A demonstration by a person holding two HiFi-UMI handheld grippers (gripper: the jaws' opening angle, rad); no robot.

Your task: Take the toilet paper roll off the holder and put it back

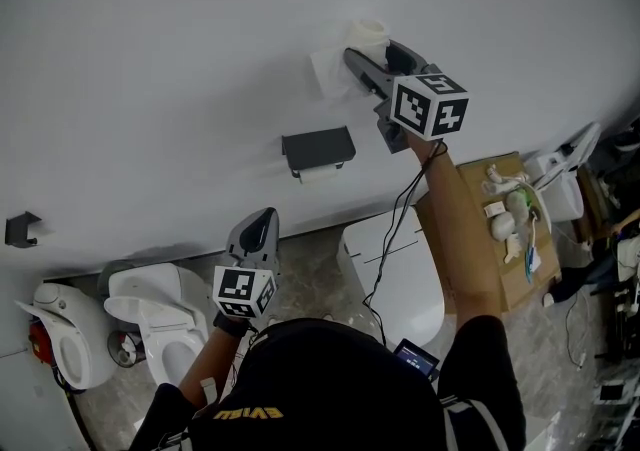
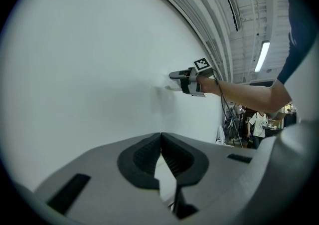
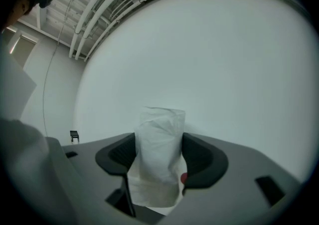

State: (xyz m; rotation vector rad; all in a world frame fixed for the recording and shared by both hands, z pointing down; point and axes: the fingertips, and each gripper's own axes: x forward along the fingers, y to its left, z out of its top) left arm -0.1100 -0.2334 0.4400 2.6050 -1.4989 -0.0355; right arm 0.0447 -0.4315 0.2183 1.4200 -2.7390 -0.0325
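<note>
The white toilet paper roll [image 1: 366,36] is held up against the white wall with a loose sheet [image 1: 328,74] hanging off its left side. My right gripper [image 1: 372,51] is shut on the roll. In the right gripper view the roll [image 3: 159,149] stands upright between the two dark pads [image 3: 119,156], filling the gap. The black holder [image 1: 318,149] is fixed to the wall below and to the left of the roll, apart from it. My left gripper [image 1: 256,231] hangs low near the floor line, shut with nothing in it [image 2: 160,138]. The right gripper [image 2: 192,80] also shows in the left gripper view.
Two white toilets [image 1: 165,324] [image 1: 58,334] stand at the lower left, and a white toilet lid [image 1: 400,274] lies below the holder. A cardboard box [image 1: 495,239] with small items sits on the right. A small black bracket [image 1: 20,229] is on the wall at far left.
</note>
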